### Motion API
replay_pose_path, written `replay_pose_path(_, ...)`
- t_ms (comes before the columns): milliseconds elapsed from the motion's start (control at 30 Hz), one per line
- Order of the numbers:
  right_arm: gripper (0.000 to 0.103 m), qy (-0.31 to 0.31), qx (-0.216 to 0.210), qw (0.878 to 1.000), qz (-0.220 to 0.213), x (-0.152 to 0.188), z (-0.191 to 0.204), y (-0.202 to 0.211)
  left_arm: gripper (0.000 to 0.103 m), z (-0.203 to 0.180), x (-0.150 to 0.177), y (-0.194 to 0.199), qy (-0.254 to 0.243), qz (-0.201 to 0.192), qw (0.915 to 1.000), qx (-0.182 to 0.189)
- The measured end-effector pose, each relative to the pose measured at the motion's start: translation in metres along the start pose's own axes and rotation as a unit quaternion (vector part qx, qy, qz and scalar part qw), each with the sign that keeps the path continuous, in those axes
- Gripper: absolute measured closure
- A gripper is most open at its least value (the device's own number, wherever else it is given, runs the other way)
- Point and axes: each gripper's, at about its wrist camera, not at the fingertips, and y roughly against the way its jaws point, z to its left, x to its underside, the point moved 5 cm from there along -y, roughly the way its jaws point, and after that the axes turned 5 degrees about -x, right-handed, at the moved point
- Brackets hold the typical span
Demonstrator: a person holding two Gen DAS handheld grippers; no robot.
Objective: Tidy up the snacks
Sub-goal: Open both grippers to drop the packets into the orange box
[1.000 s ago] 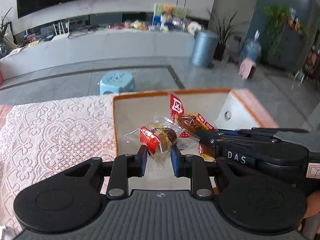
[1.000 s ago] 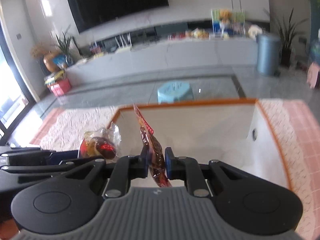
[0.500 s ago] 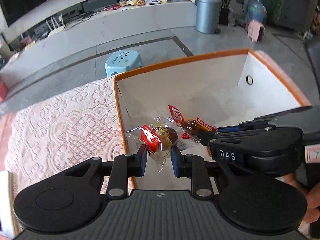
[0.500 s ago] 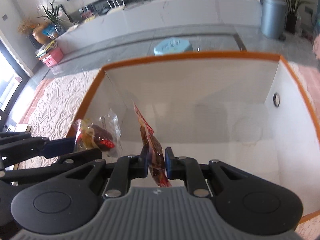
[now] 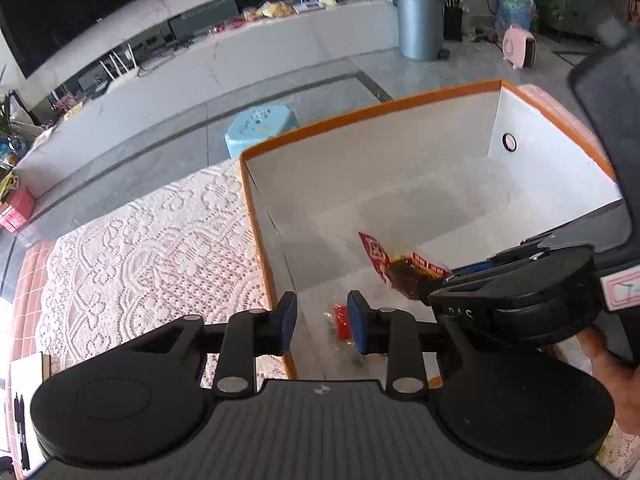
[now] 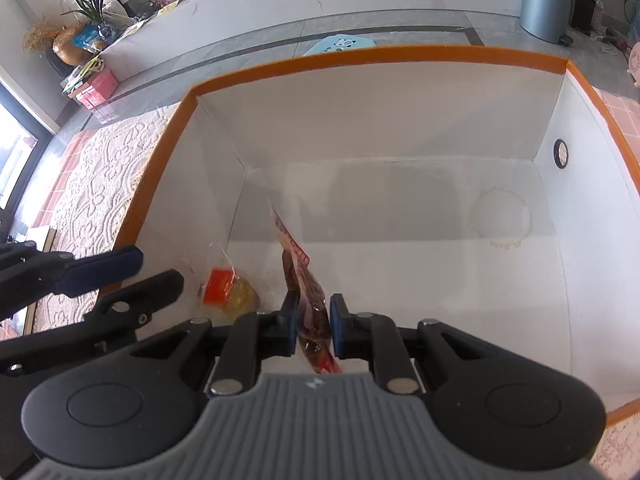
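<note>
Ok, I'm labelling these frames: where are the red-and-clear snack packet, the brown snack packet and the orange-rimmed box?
red-and-clear snack packet (image 6: pixel 219 286): right wrist view, on its red label.
brown snack packet (image 6: pixel 313 316): right wrist view, on the part between the pads.
orange-rimmed box (image 6: pixel 400 57): right wrist view, on the far orange rim.

Partial "DAS" on right gripper (image 5: pixel 448 276) body; snack wrapper print illegible

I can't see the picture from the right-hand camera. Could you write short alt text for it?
The right gripper is shut on a red-and-brown snack packet, holding it low inside a white box with an orange rim. To the left, the opening left gripper has a clear-wrapped snack beside it in the box.
</note>
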Motion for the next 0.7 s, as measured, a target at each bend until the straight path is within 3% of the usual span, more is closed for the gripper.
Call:
replay_pose_path(133, 0.09, -0.001, 0.002, 1.0, 0.003, 0.001, 0.001, 0.0, 0.065, 0.005, 0.002, 0.012, 0.019, -0.014, 0.9997, 0.012)
replay_pose_path(367, 0.08, -0.006, 0.002, 1.0, -0.004, -0.005, 0.009, 0.0, 0.058, 0.014, 0.002, 0.027, 0.044, -0.022, 0.9987, 0.015)
replay_pose_path(700, 0.064, 0.019, 0.017, 0.998, -0.057, -0.002, 0.017, 0.043, 0.054, 0.02, 0.009, 0.06, 0.088, -0.053, 0.9944, 0.021)
